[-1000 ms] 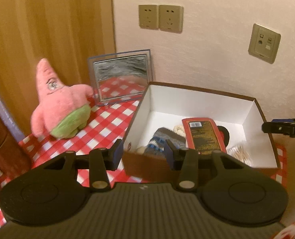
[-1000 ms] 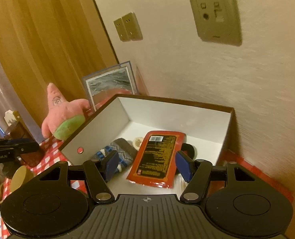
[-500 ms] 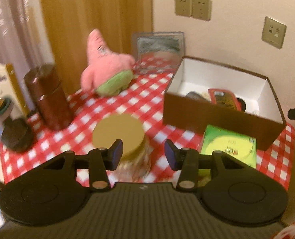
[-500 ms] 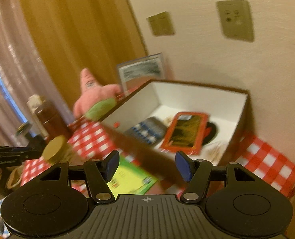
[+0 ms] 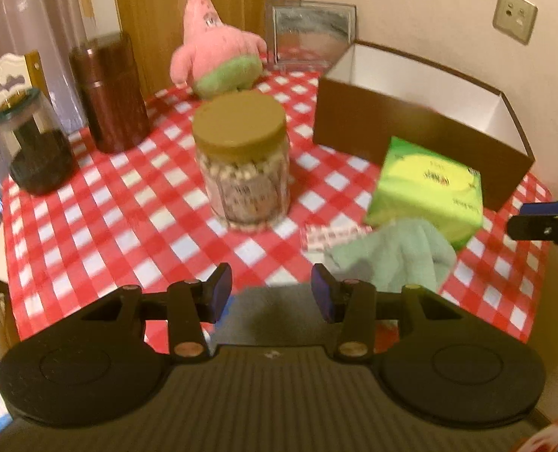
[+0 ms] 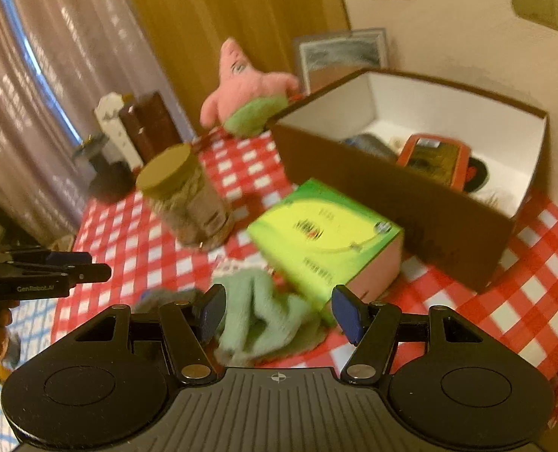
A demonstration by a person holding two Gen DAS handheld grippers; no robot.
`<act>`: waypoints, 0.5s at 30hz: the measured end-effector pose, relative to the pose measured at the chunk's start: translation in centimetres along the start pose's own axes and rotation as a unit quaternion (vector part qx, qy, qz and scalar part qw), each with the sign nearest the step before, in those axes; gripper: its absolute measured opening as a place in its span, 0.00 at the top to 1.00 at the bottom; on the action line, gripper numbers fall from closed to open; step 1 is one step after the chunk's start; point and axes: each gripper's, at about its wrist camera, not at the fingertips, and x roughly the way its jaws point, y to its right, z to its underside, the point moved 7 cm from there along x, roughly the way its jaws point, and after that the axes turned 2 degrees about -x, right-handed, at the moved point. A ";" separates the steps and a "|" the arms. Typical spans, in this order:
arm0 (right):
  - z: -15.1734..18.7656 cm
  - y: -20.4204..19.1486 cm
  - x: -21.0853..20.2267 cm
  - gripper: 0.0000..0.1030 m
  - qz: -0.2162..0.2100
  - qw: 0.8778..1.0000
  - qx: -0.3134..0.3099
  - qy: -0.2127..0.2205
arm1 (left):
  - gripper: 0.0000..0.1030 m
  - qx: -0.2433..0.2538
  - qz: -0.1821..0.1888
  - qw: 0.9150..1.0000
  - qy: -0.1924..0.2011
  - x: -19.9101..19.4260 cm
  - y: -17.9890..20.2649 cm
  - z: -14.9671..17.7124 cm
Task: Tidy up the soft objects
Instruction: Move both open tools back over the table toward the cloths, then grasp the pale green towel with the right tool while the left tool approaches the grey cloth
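Right hand-held gripper (image 6: pixel 278 314): jaws apart, nothing clamped. The crumpled green cloth (image 6: pixel 263 316) lies on the table (image 6: pixel 523 301) just beyond the tips, seen between them but not pressed.

Left hand-held gripper (image 5: pixel 270 293): jaws apart and empty, over the near table edge. From this side the cloth sits right of the tips, not between them.

Far side of the cloth, touching or nearly so: a tilted green box (image 6: pixel 326 243). Beyond it, the open brown box (image 6: pixel 392 192), with a red packet and dark items inside. Left of centre, a lidded jar (image 5: pixel 243 158). Far left, a pink plush star (image 5: pixel 218 51), upright by the mirror.

Risks, as I judge them:
- A closing pinch may catch only a loose fold, so the cloth slips out on lifting.
- The right-hand tip is close to the green box and could nudge it.
- Both views are blurred, so aim is uncertain.
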 end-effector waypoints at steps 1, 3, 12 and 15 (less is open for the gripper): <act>0.3 -0.3 0.3 0.39 0.000 1.000 -0.005 -0.005 | 0.58 -0.001 0.003 1.000 -0.004 0.1 0.2 0.5; 1.1 -0.9 1.2 0.39 0.001 1.000 -0.016 -0.016 | 0.58 -0.005 0.011 1.000 -0.010 0.1 0.4 1.3; 1.9 -2.4 5.5 0.39 0.008 0.997 -0.061 -0.035 | 0.57 -0.012 0.020 1.000 -0.019 0.7 0.9 2.3; 2.2 -2.6 7.5 0.39 0.013 0.996 -0.070 -0.045 | 0.57 -0.016 0.019 1.000 -0.020 1.0 0.8 2.3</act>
